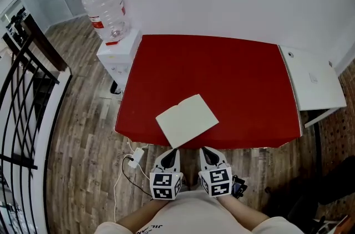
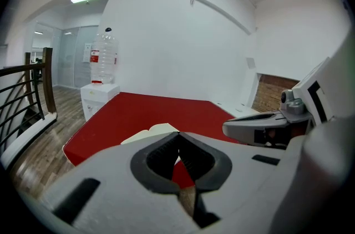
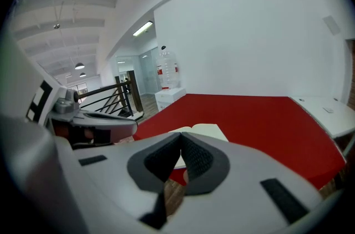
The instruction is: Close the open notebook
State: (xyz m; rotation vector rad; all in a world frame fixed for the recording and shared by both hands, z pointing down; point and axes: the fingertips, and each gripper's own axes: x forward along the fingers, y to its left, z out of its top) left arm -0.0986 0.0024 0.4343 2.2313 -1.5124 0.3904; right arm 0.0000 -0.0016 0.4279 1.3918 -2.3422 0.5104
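Head view: your left gripper [image 1: 172, 152] and right gripper [image 1: 207, 151], both clenched empty, sit short of the open notebook [image 1: 187, 120]; a water bottle [image 1: 105, 8] tops the dispenser [image 1: 118, 54].

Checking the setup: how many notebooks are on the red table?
1: an open notebook near the red table's front edge, left of centre. Whole tabletop shows; none hidden.

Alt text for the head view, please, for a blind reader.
An open notebook lies with blank pages near the front edge of a red table. Short of that edge, the left gripper and right gripper are side by side, jaws shut. A water bottle stands left of the table.
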